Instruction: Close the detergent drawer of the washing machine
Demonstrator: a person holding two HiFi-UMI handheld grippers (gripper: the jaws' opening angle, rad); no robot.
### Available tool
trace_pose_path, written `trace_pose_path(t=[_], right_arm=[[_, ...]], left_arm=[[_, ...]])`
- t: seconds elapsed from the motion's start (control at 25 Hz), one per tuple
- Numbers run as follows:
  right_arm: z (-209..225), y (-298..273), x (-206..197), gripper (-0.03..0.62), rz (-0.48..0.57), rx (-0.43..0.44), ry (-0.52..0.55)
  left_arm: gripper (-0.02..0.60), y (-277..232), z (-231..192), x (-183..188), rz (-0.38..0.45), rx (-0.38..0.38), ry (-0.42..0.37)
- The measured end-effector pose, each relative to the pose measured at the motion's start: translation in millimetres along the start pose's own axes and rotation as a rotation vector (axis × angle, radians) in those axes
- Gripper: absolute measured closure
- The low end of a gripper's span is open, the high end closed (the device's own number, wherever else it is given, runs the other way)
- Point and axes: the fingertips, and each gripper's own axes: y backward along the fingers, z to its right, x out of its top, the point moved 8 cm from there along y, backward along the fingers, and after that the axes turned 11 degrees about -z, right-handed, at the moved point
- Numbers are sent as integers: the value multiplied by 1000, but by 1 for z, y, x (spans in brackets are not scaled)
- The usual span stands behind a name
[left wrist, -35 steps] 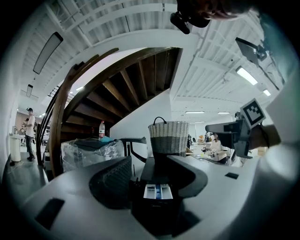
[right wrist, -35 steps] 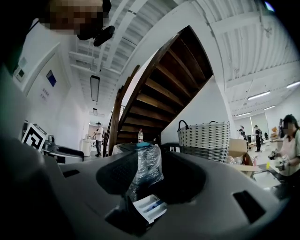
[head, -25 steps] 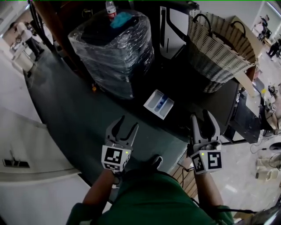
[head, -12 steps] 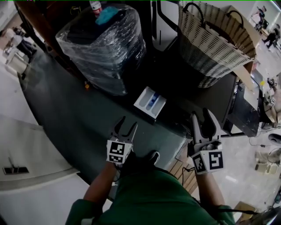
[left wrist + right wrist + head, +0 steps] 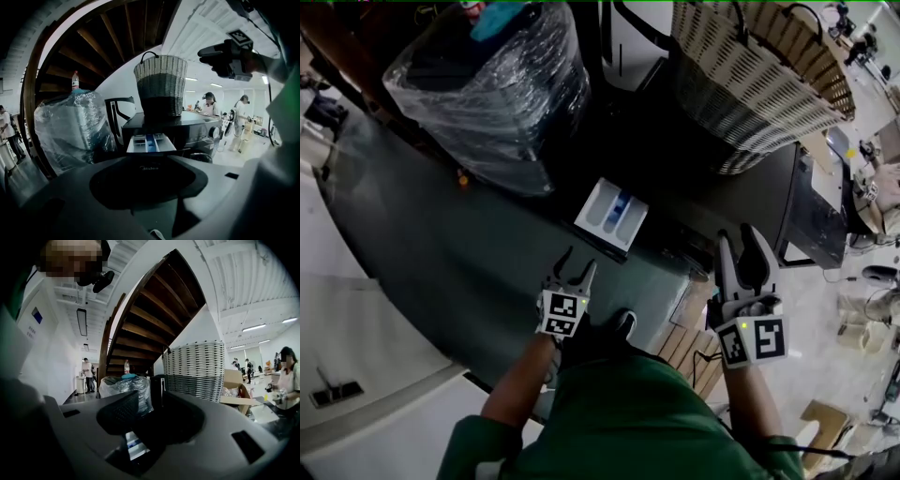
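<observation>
Detergent drawer (image 5: 612, 213) is out: white tray with a blue middle compartment, sticking out of the dark washing machine (image 5: 741, 187) at frame centre in the head view.

Left gripper (image 5: 575, 267) sits lower centre, just below the drawer and pointing up at it. It is apart from the drawer, no contact. Jaws form a moderate V with nothing between them. In the left gripper view the drawer is dead ahead, centred just above the gripper body.

Right gripper (image 5: 740, 246) is lower right, off to the right of the drawer and near the machine's front edge, not touching it. Jaws are spread wide and empty. In the right gripper view a strip of the drawer shows through the gap low in the frame.

Wicker basket (image 5: 750, 84) stands on the machine's top surface, upper right. The plastic-wrapped bundle (image 5: 487, 84) is upper left, beside the machine, with a bottle (image 5: 75, 80) standing on it in the left gripper view.

The person's green sleeves fill the bottom of the head view. Other people are in the far background of both gripper views.
</observation>
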Motion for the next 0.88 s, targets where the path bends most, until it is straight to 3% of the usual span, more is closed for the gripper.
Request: trace_pose_path(t=[0.44, 0.88], right_arm=[[-19, -24, -2, 418, -79, -106, 23], [-19, -28, -8, 419, -122, -196, 17]], left_arm=[[353, -53, -20, -9, -66, -53, -30], [353, -66, -24, -4, -70, -107, -14]])
